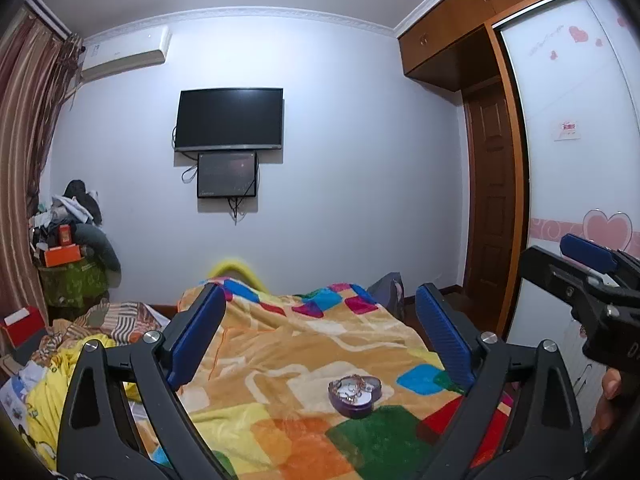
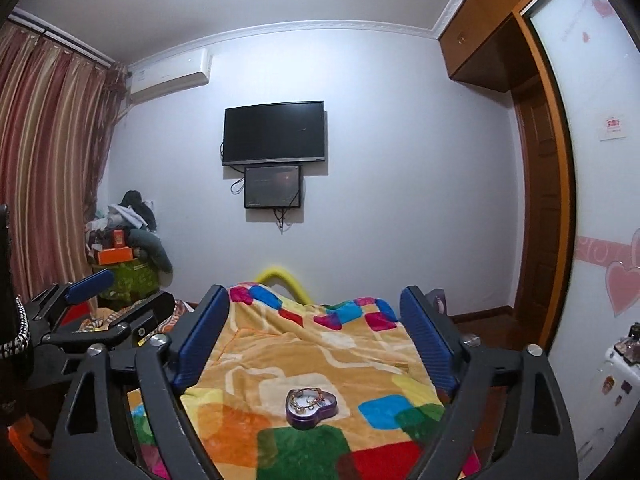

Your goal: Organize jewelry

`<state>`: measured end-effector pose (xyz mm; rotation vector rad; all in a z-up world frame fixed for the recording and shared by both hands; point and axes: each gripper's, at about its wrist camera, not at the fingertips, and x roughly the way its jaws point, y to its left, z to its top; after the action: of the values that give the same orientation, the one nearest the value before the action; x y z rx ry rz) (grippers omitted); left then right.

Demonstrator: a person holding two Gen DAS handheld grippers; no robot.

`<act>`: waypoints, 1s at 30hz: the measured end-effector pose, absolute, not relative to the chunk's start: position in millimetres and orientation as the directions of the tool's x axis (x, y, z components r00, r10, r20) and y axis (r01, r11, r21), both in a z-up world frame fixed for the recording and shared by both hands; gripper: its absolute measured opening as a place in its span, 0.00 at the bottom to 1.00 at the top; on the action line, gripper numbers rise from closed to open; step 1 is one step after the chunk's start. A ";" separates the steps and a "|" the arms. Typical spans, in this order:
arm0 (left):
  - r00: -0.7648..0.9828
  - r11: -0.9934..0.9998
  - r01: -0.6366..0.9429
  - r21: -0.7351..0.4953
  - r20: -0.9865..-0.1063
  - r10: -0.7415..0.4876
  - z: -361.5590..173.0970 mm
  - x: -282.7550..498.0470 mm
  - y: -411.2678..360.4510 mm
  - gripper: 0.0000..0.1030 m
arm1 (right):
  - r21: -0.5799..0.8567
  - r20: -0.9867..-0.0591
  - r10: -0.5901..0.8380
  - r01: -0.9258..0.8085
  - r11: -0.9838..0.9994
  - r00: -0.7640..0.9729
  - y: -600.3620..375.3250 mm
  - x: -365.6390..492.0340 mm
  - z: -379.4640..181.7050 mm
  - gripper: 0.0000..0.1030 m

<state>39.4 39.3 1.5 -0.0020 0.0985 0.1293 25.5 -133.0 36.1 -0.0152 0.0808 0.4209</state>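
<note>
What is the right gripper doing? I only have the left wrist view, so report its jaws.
Observer: The right gripper is wide open with nothing between its fingers. The heart-shaped tin lies on the blanket beyond them.
Operator: Check the far right edge.
Observer: A white surface there carries small items, too small to identify.
Operator: Now the far left edge.
Observer: What looks like a black strap with white studs hangs there.
</note>
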 end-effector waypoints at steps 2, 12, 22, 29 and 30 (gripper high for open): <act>0.986 0.992 -0.126 -0.002 -0.114 0.125 -0.9 38.8 40.1 0.94 | -0.003 -0.097 0.402 -0.404 0.915 0.911 -133.0 23.2 32.9 0.83; 0.982 0.992 -0.126 -0.008 -0.142 0.124 -5.9 35.6 38.4 0.94 | -0.007 -0.153 0.406 -0.411 0.911 0.901 -137.0 22.6 22.7 0.83; 0.981 0.993 -0.122 -0.010 -0.151 0.119 -6.7 33.7 36.9 0.94 | -0.001 -0.163 0.409 -0.415 0.910 0.898 -138.0 20.2 19.5 0.83; 0.981 0.993 -0.114 -0.011 -0.156 0.111 -7.6 35.8 34.4 0.94 | 0.009 -0.173 0.411 -0.416 0.909 0.895 -139.9 19.6 20.1 0.83; 0.981 0.993 -0.114 -0.010 -0.156 0.111 -7.8 35.8 34.0 0.94 | 0.010 -0.174 0.411 -0.415 0.910 0.895 -140.1 20.2 19.0 0.83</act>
<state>35.8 34.0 -7.8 -0.0189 0.1561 0.1129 20.2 -140.1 19.0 -0.0281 0.1740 0.4281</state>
